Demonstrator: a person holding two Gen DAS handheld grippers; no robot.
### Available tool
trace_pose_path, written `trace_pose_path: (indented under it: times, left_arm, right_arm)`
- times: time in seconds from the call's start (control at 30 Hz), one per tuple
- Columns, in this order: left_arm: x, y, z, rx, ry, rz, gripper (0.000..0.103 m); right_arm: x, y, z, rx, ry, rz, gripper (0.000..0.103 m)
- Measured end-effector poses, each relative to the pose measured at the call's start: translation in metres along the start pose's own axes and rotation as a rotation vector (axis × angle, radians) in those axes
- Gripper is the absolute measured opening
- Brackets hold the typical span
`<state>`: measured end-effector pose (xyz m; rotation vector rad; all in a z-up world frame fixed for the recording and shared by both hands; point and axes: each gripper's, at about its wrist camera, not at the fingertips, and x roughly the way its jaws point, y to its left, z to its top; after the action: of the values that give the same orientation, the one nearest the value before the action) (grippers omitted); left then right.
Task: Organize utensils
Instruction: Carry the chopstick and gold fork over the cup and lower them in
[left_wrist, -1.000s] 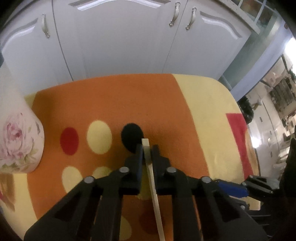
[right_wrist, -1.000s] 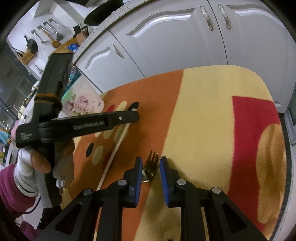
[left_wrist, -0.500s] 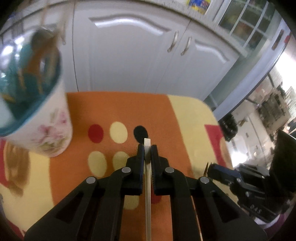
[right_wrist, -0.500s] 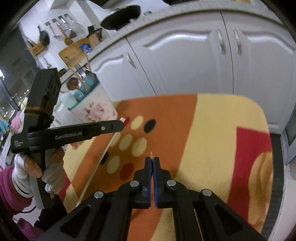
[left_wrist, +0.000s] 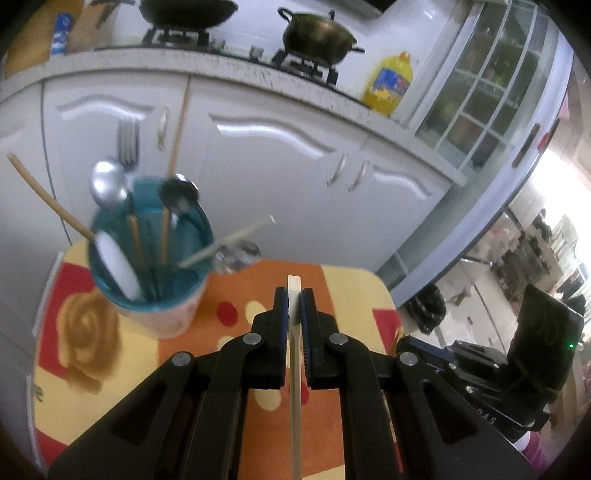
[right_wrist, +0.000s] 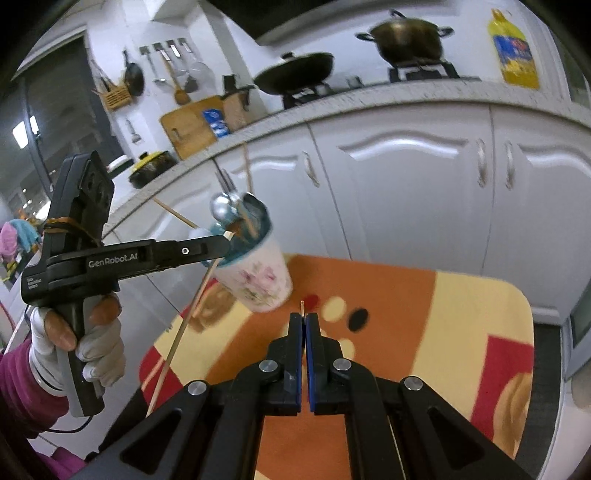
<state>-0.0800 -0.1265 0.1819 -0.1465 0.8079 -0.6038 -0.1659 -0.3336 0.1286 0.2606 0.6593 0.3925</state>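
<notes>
**Both claws clamped, holder half full**

My left gripper (left_wrist: 294, 308) is pinched tight on a pale chopstick (left_wrist: 294, 369); the stick's squared tip pokes just past the pads and its length runs back under the claw toward me. In the right wrist view I see that same stick slanting down from the left gripper (right_wrist: 225, 245), which a gloved hand (right_wrist: 79, 345) carries beside the cup.

My right gripper (right_wrist: 305, 325) has just been closing and its jaws now stand together on a fork (right_wrist: 302, 307); only a thin sliver shows above the pads, so I cannot make out more of it.

The utensil holder (left_wrist: 162, 314), a floral cup with a teal inside, stands on the patterned mat (left_wrist: 351, 295) toward its left far corner. In it I count a metal spoon (left_wrist: 107, 184), a dark ladle-like spoon (left_wrist: 179, 192), a fork (left_wrist: 127, 142) standing tines up, a white spoon (left_wrist: 116, 264), and several chopsticks leaning out over the rim. Motion blur smears the finer detail.
</notes>
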Motion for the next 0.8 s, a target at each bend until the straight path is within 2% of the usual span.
trace_pose_path:
  times: [0.17, 0.33, 0.53, 0.8]
  left_arm:
    - [-0.036, 0.018, 0.027, 0.017, -0.095, 0.038, 0.005]
    - [-0.053, 0.043, 0.064, 0.010, -0.191, 0.100, 0.005]
    - [-0.048, 0.078, 0.101, -0.008, -0.263, 0.149, 0.005]
    - [-0.031, 0.117, 0.140, -0.079, -0.355, 0.197, 0.005]
  right_arm:
    - [0.004, 0.022, 0.019, -0.044, -0.018, 0.014, 0.002]
    - [0.007, 0.043, 0.051, -0.072, -0.069, 0.027, 0.002]
    - [0.020, 0.066, 0.097, -0.125, -0.132, 0.005, 0.002]
    - [0.058, 0.082, 0.150, -0.193, -0.203, -0.097, 0.002]
